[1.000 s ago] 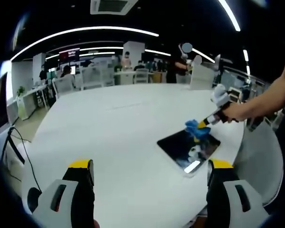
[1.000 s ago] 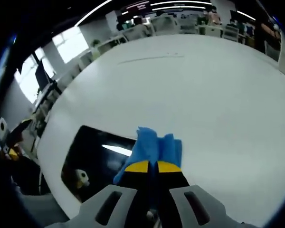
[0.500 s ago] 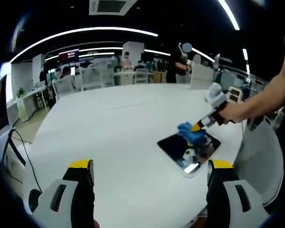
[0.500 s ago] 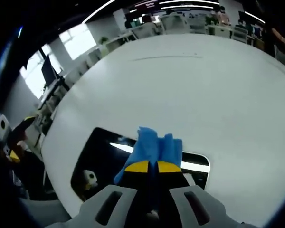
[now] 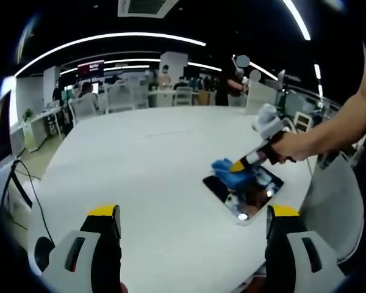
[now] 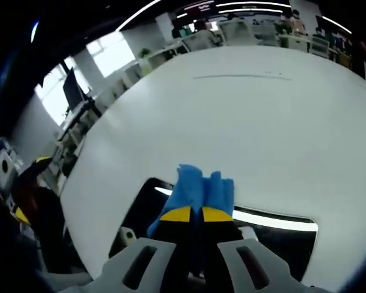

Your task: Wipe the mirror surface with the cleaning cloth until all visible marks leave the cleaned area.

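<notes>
Blue cloth point(image 6: 201, 189) is pinched tight in the right gripper point(image 6: 191, 215) to rub the mirror point(image 5: 244, 189), while the left gripper point(image 5: 189, 213) waits wide apart at 6 o'clock.

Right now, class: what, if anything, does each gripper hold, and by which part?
The right gripper is shut on the blue cleaning cloth, pinching its near end; the rest sticks out over the mirror. The left gripper is open, holding nothing.
</notes>
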Action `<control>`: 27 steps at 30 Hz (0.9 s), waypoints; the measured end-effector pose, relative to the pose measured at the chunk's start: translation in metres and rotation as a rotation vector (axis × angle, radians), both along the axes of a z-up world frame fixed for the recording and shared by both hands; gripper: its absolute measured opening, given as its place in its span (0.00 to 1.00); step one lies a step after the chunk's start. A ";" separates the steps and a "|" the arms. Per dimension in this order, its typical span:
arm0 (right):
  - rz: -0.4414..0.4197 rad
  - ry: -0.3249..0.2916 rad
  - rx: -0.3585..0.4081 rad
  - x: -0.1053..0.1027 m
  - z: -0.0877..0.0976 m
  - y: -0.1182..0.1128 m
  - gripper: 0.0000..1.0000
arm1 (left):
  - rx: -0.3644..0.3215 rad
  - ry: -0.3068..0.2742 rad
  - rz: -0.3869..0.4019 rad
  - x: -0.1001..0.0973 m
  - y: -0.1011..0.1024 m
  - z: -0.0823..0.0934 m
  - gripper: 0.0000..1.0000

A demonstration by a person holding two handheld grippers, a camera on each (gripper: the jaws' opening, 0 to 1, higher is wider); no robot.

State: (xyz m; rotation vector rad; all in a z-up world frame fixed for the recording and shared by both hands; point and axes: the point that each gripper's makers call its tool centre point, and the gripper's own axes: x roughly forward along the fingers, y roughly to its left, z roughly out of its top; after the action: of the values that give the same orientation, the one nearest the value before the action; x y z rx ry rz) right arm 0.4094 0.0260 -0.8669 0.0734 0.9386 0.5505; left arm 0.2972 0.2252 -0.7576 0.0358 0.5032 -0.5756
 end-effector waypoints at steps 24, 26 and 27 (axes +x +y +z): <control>0.075 0.027 -0.003 -0.002 0.001 0.051 0.00 | -0.002 0.003 0.010 0.003 0.004 -0.002 0.99; 0.070 0.028 -0.002 -0.003 0.001 0.050 0.00 | -0.002 0.000 0.009 0.003 0.003 0.000 0.99; 0.070 0.028 -0.001 -0.004 0.001 0.050 0.00 | -0.003 -0.002 0.009 0.003 0.003 0.001 0.99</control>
State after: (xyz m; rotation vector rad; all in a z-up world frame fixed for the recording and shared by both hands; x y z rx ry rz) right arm 0.4055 0.0764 -0.8655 0.0474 0.9720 0.6155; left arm 0.3002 0.2283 -0.7566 0.0315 0.5001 -0.5672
